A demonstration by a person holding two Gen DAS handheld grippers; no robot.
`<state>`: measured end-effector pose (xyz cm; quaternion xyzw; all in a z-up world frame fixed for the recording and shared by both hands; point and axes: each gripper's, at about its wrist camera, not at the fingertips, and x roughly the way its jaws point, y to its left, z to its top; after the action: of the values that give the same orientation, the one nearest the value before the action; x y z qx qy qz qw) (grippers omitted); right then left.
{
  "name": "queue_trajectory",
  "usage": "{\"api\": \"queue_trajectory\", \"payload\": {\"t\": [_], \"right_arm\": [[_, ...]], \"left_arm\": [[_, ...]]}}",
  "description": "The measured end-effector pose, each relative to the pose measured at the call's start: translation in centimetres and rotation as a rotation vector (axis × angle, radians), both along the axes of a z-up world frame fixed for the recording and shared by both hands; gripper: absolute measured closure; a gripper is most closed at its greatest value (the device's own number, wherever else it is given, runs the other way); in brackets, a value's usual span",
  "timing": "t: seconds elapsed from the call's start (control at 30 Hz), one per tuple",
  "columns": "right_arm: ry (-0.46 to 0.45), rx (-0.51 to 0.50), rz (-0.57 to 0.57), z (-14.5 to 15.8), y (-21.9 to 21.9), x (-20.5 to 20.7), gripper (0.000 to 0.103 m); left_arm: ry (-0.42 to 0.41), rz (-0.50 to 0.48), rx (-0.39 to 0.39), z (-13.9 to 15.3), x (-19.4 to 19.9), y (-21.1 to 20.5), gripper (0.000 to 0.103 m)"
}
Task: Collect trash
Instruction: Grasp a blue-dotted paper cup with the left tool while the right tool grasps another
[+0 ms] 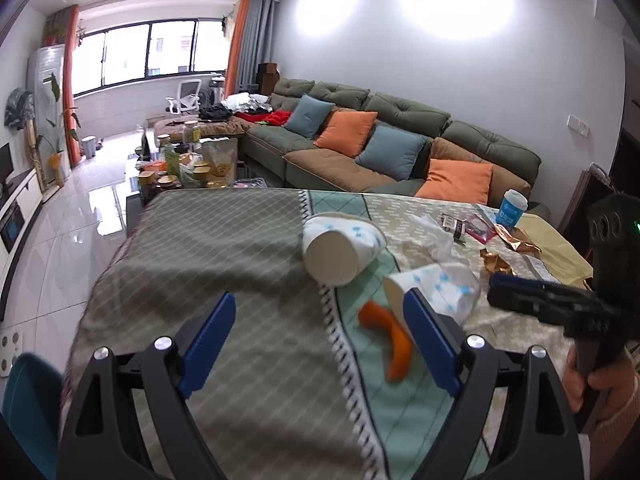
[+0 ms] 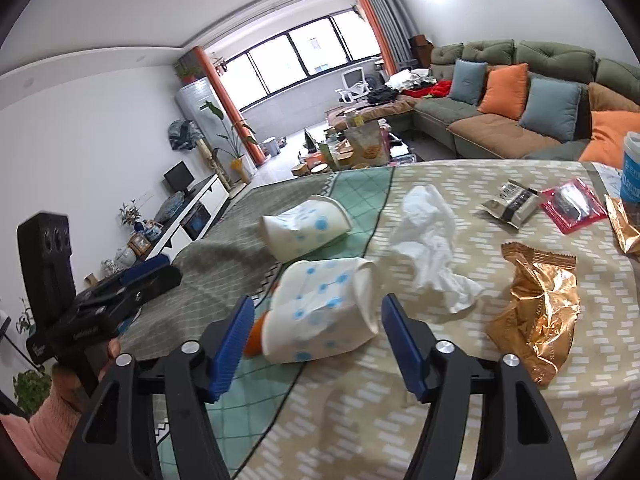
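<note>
Trash lies on a cloth-covered table [image 1: 224, 240]. Two crushed white paper cups with blue dots lie on their sides: the near cup [image 2: 320, 312] [image 1: 440, 288] and the far cup [image 2: 304, 226] [image 1: 340, 248]. An orange peel [image 1: 390, 340] [image 2: 256, 336] lies by the near cup. A crumpled white tissue [image 2: 432, 248] [image 1: 436, 236], gold wrappers [image 2: 536, 312] [image 1: 496, 264], a small snack packet [image 2: 510, 204] and a red packet [image 2: 572, 204] lie further right. My left gripper [image 1: 320, 332] is open and empty above the cloth. My right gripper [image 2: 316, 336] is open, its jaws on either side of the near cup.
A blue-and-white cup [image 1: 512, 208] [image 2: 632, 172] stands at the table's far right. A green sofa with cushions [image 1: 380, 140] is behind the table, and a cluttered coffee table [image 1: 192, 160] beyond it. A teal chair [image 1: 28, 408] is at the lower left.
</note>
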<state>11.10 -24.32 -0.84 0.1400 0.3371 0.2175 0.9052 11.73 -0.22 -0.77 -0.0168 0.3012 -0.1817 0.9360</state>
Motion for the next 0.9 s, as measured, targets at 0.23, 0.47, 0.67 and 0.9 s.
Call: {"api": "queue_trajectory", "payload": {"t": [0.23,0.47,0.67,0.9], "right_arm": [[0.043,0.032,-0.006,-1.4,-1.3,1.5,0.035],[0.057,0.045,0.003,-2.0,-1.5,2.3,0.035],[0.065,0.051,0.011,-2.1,-1.3,2.8,0.037],[0.077,0.052,0.019,-2.2,-1.2,2.8,0.047]], "left_arm": [[0.047,-0.020,0.038,-0.8,5.1,-2.9,0.017],[0.130,-0.042,0.014,-2.0,9.0,-4.3,0.017],[0.191,-0.053,0.001,-3.1,10.7,-4.9,0.018],[0.245,-0.076,-0.046,-4.3,11.5,-4.6,0.035]]}}
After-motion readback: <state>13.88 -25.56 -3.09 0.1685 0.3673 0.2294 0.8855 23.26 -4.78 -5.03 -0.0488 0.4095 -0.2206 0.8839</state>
